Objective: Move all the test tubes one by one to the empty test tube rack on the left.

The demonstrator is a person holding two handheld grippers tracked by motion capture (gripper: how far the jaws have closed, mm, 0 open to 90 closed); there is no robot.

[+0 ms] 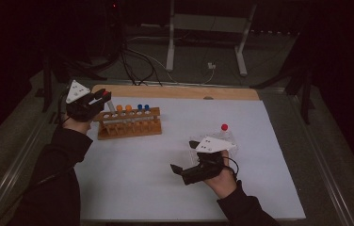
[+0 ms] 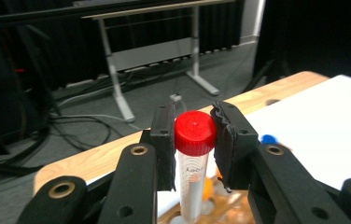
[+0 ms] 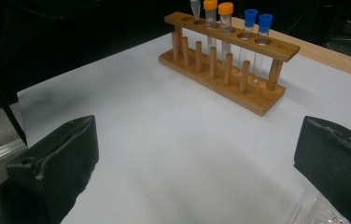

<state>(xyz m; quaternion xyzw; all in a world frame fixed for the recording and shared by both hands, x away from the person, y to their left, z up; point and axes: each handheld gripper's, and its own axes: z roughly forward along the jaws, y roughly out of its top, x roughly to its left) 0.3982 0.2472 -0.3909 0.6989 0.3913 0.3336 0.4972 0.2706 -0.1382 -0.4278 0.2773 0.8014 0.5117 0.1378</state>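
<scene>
My left gripper point(image 1: 102, 97) is shut on a clear tube with a red cap point(image 2: 195, 133), held upright over the left end of the wooden rack point(image 1: 128, 126). In the right gripper view the tube's pointed tip point(image 3: 195, 8) hangs right above the rack's end hole. Two orange-capped tubes point(image 3: 225, 8) and two blue-capped tubes point(image 3: 250, 14) stand in the rack point(image 3: 257, 100). My right gripper point(image 1: 179, 170) rests low over the white mat, apart from the rack. It is open, and nothing lies between its pads point(image 3: 66, 154).
A clear plastic bag point(image 1: 227, 139) with another red-capped tube point(image 1: 224, 127) lies just behind my right hand. The white mat point(image 1: 175, 188) covers a wooden tabletop point(image 1: 180, 92). Table legs and cables stand on the floor beyond the far edge.
</scene>
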